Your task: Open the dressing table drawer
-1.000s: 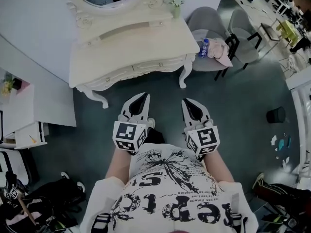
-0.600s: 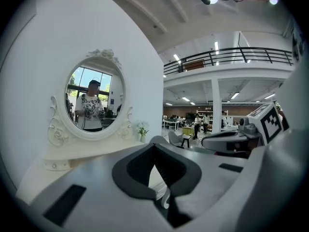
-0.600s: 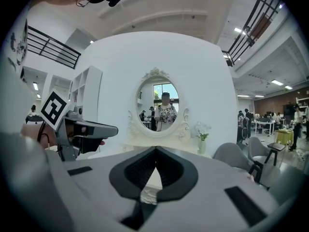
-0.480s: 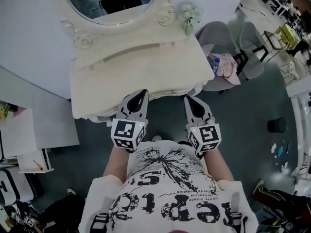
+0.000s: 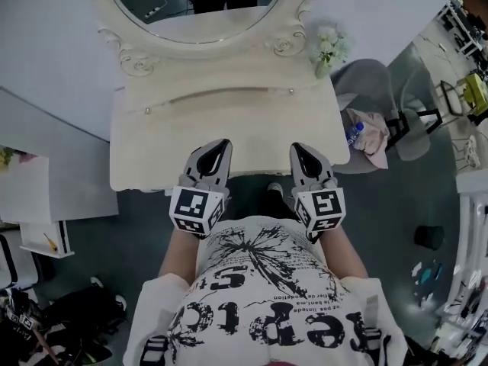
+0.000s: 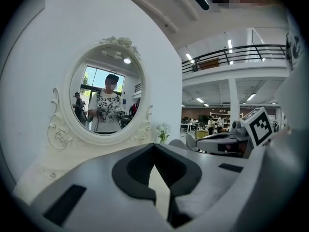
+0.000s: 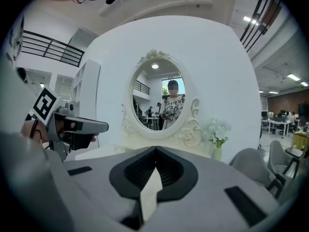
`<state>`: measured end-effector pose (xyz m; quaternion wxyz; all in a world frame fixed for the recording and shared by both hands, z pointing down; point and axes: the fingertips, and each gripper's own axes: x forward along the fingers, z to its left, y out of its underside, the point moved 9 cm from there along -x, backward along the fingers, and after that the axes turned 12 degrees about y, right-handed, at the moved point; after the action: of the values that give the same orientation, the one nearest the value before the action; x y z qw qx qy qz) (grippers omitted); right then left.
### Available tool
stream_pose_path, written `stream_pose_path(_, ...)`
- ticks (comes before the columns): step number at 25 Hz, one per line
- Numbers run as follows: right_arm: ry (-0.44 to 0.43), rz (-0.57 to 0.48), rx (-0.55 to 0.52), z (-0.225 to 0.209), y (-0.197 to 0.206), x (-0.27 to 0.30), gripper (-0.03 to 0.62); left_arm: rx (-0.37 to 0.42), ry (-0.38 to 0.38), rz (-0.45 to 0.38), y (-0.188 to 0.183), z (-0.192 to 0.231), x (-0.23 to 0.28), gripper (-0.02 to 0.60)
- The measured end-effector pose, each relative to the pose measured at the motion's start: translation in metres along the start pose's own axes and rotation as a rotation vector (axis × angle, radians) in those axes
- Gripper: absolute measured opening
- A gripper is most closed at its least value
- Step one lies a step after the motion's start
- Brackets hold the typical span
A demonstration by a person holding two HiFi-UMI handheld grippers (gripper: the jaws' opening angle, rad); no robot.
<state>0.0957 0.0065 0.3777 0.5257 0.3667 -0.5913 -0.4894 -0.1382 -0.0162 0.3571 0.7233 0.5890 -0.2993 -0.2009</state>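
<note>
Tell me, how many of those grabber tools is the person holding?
2: the left gripper and the right gripper, side by side over the dressing table's front edge. None looks hidden.

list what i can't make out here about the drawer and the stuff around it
Drawer front and handle: head view, hidden beneath the dressing table top; gripper views, blocked by the left gripper and right gripper.
Mirror: head view, top cut off by the edge.
Bottle on the chair: head view, too small to read.
</note>
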Motion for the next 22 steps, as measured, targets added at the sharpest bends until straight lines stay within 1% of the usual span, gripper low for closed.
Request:
stream_pose_path(3,-0.073,0.014,-0.028,-0.026,-0.006,0.045,0.015,-0.015,-0.077,-0.006,-0.006,0.013,0.033,0.006)
stream_pose_path(6,-0.130,0.034,-0.050,-0.056,-0.009,0.088,0.015,-0.035,-0.128,-0.015,-0.011,0.024,0.068,0.007)
stream_pose_path(9,-0.168,0.066,-0.072,-0.082,-0.003,0.123,0.015,-0.061,-0.175,-0.017,-0.007,0.030,0.098,0.006)
stream_pose_path(12,-0.181,0.104,-0.067,-0.099,0.010,0.151,0.015,-0.065,-0.207,-0.011,-0.001,0.035,0.121,0.006)
stream_pose_path(14,-0.179,0.133,-0.063,-0.108,0.021,0.168,0.015,-0.066,-0.209,-0.024,0.004,0.038,0.136,0.006)
stream_pose_path(17,-0.166,0.174,-0.050,-0.119,0.036,0.189,0.015,-0.070,-0.179,-0.043,0.012,0.045,0.156,0.006)
stream_pose_path(22,-0.131,0.242,-0.019,-0.120,0.065,0.216,0.017,-0.085,-0.103,-0.015,0.024,0.062,0.171,0.006)
